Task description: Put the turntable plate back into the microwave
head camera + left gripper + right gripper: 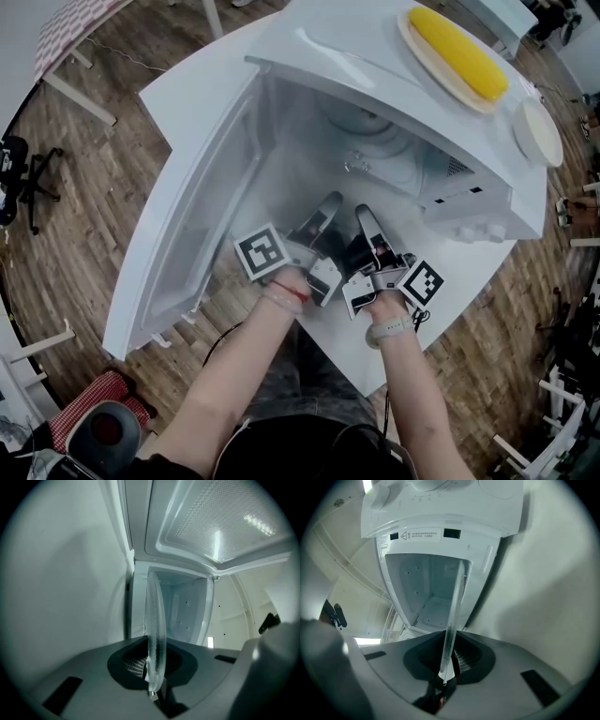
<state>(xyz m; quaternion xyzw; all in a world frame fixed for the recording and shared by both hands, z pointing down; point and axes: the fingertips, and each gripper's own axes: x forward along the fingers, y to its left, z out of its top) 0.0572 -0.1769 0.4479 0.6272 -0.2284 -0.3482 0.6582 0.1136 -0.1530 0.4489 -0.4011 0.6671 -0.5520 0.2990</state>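
The clear glass turntable plate (155,630) is seen edge-on, held upright between the jaws of my left gripper (152,670). My right gripper (445,667) is shut on the same plate (453,616), on its near rim. In the head view both grippers, left (328,208) and right (366,223), sit side by side at the mouth of the white microwave (394,80), pointing into its open cavity (426,590). The glass itself is hard to make out in that view.
The microwave door (202,220) hangs open to the left. On top of the microwave lie a corn cob (459,52) on a plate and a white dish (538,131). The microwave stands on a white table (178,89). A red and grey item (98,424) sits on the wooden floor.
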